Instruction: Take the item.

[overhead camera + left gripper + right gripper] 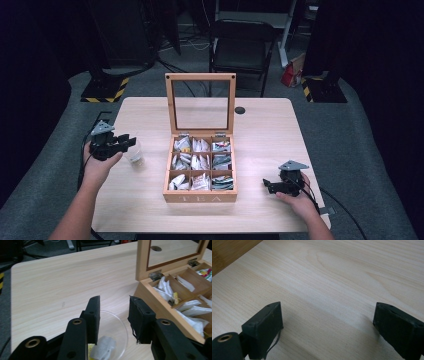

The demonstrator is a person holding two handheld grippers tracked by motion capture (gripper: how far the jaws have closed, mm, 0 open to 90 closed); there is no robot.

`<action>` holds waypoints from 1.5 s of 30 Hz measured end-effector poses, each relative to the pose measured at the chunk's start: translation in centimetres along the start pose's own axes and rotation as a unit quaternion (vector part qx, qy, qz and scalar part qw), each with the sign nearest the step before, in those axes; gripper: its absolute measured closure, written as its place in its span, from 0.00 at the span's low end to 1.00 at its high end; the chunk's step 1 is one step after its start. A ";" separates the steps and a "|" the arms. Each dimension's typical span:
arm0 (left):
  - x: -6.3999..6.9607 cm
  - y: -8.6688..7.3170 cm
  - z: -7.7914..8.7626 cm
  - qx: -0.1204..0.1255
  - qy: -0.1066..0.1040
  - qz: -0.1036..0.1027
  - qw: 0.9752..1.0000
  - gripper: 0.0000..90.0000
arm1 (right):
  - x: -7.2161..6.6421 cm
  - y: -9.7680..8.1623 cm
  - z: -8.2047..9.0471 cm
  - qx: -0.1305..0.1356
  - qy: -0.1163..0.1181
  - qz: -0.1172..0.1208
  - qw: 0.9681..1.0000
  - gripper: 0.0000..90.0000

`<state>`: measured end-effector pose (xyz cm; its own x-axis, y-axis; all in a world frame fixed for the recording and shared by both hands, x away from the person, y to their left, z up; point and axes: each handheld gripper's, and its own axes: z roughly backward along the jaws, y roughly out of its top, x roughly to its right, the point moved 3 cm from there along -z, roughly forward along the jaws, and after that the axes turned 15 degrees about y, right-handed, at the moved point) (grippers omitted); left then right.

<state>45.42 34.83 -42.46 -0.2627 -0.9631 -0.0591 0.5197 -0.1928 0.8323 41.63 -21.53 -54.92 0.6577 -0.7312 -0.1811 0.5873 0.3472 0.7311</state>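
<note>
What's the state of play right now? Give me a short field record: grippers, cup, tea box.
left gripper: jaws apart, above the glass cup, nothing pinched
right gripper: jaws wide open, over bare table, holding nothing
glass cup: upright on the table left of the tea box, a tea bag lying inside
tea box: wooden, glass lid standing open, nine compartments with tea bags
table: light wood

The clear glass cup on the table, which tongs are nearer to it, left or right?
Left. The left tongs hang right over the glass cup, which holds a tea bag. The right tongs rest on the far side of the tea box.
</note>
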 end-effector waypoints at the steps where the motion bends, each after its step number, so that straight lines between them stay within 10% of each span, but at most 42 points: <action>1: 0.2 0.0 0.0 0.000 -0.003 0.000 1.000 0.65 | 0.0 0.0 0.0 0.000 0.000 0.000 1.000 0.09; 45: 6.4 -1.9 0.3 -0.009 -0.058 -0.039 0.998 0.53 | 0.0 0.0 0.0 -0.001 0.000 -0.002 1.000 0.09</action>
<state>42.54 29.12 -44.21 -0.3939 -0.9173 -0.0586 0.5090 -0.2708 0.8170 41.60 -21.52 -54.91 0.6558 -0.7322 -0.1839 0.5902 0.3453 0.7297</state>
